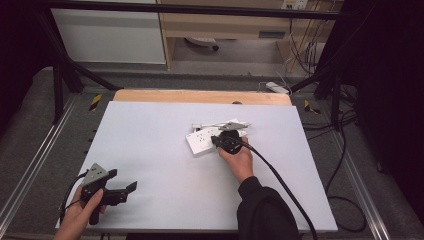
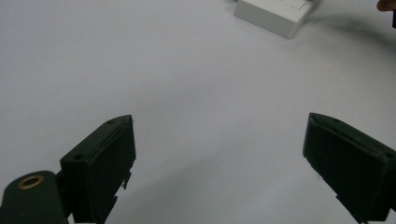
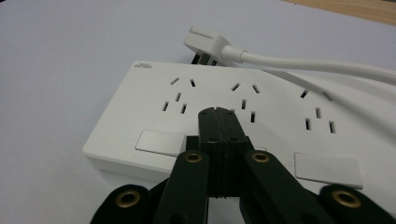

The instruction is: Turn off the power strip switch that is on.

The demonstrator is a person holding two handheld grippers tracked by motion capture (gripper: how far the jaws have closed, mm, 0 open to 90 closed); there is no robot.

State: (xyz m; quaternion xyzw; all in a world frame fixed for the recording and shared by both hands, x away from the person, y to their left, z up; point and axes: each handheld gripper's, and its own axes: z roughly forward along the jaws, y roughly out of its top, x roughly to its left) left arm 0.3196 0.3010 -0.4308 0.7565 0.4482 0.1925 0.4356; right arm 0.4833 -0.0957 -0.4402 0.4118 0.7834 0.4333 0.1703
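Right hand-held gripper (image 3: 218, 112) jaws pressed together, empty, tips over power strip (image 3: 233, 116) middle switch. Plug (image 3: 208, 44) not yet inserted. Left hand-held gripper (image 2: 219, 154) wide open, empty, idle on surface (image 1: 165, 150).

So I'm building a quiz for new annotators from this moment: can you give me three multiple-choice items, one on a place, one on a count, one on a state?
1. Where does the white plug lie?
A. On the table just behind the power strip
B. Pushed into a socket
C. Between the left gripper's jaws

2. How many socket groups show on the power strip in the right gripper view?
A. One
B. Three
C. Five

3. How do the right gripper's jaws stand?
A. Wide apart
B. Closed on the cable
C. Pressed together over the strip

Answers:
1. A: the plug rests on the white table behind the strip's far edge, prongs free.
2. B: three sets of slots run along its top.
3. C: the jaws meet with no gap, nothing between them; the left gripper is the open one.
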